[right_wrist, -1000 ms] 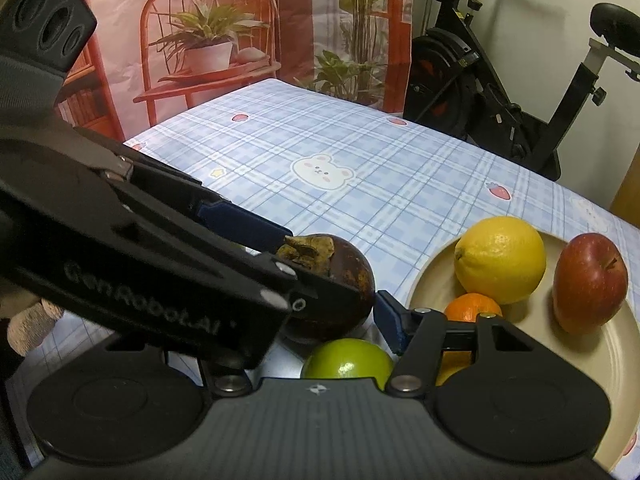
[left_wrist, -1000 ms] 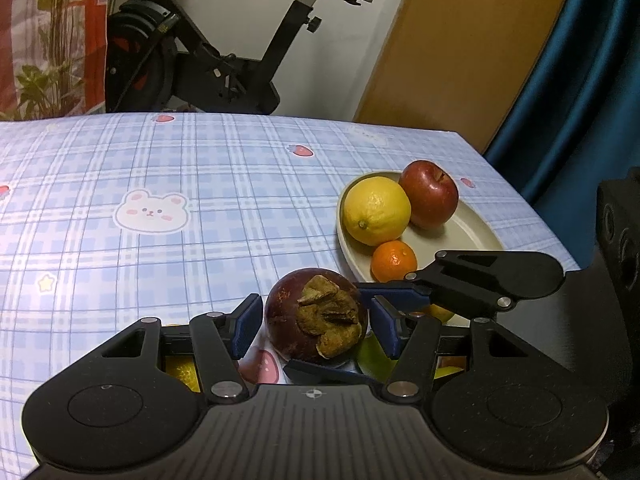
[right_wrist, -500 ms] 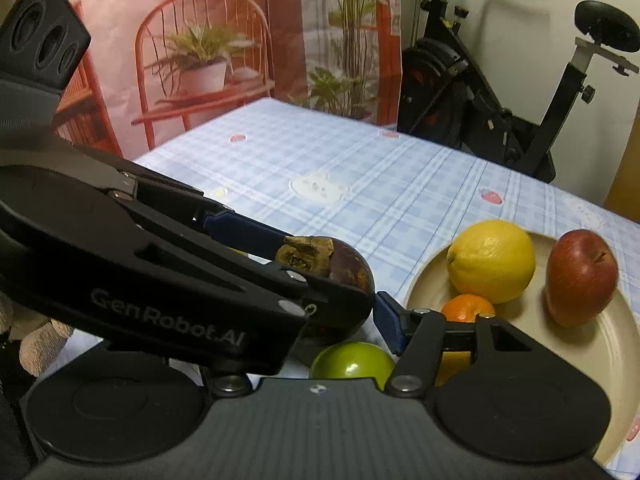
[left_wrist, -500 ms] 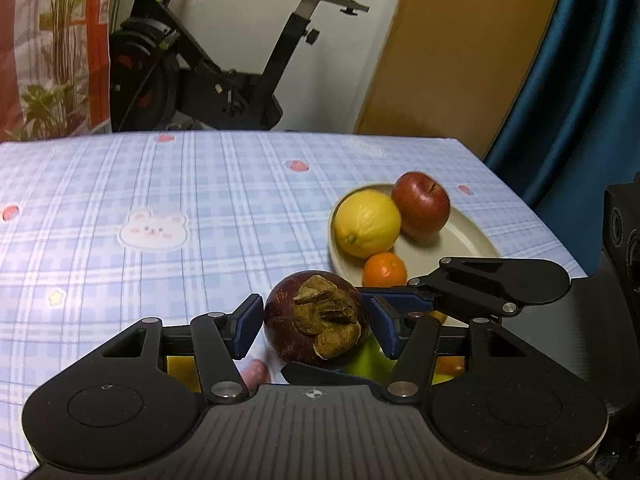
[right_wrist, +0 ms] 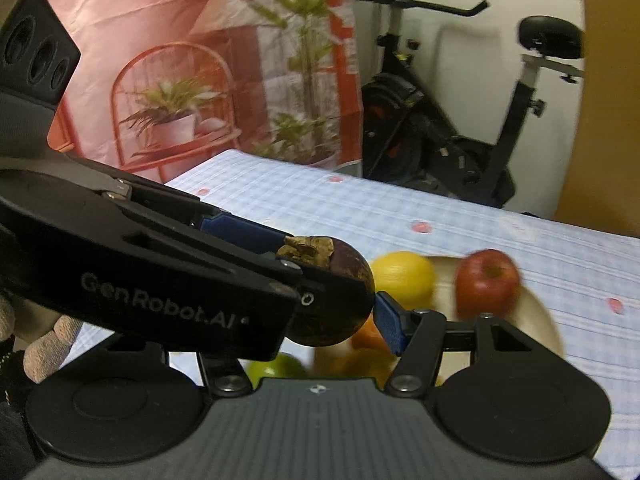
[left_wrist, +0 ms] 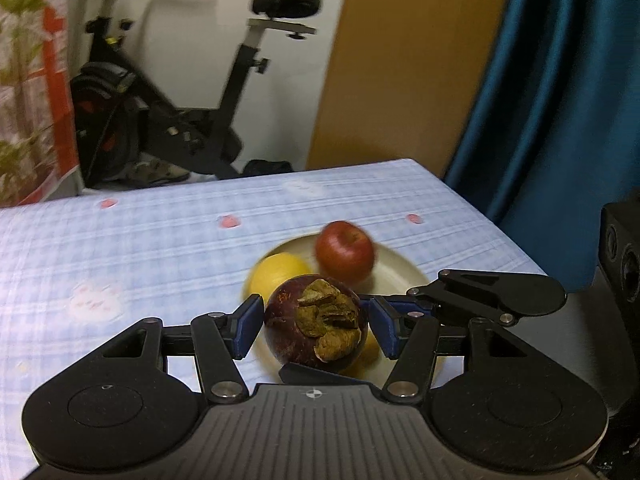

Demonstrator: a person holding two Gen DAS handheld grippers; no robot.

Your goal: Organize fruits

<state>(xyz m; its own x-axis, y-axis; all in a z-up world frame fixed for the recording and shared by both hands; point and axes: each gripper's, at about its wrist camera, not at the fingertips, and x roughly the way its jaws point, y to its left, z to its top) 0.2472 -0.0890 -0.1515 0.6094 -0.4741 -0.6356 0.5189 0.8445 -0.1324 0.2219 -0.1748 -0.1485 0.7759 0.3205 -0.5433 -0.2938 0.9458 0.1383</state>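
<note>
My left gripper (left_wrist: pixel 314 330) is shut on a dark purple mangosteen (left_wrist: pixel 316 330) with a dry brown cap and holds it in the air above the near edge of the cream plate (left_wrist: pixel 404 276). On the plate lie a yellow lemon (left_wrist: pixel 278 272) and a red apple (left_wrist: pixel 345 250). In the right wrist view the left gripper's arm crosses in front, with the mangosteen (right_wrist: pixel 340 300) just ahead of my right gripper (right_wrist: pixel 320 328), whose left finger is hidden. Lemon (right_wrist: pixel 402 278), apple (right_wrist: pixel 486 282), an orange (right_wrist: pixel 366 336) and a green fruit (right_wrist: pixel 276 366) show there.
The table wears a blue checked cloth (left_wrist: pixel 140 248) with small red prints. An exercise bike (left_wrist: pixel 172 112) stands behind the table, a blue curtain (left_wrist: pixel 560 100) at the right. A plant-print hanging (right_wrist: pixel 200 80) is at the far left.
My left gripper has lifted the mangosteen off the table and carried it up and over the plate's near edge. The right gripper has risen too, its jaws unchanged.
</note>
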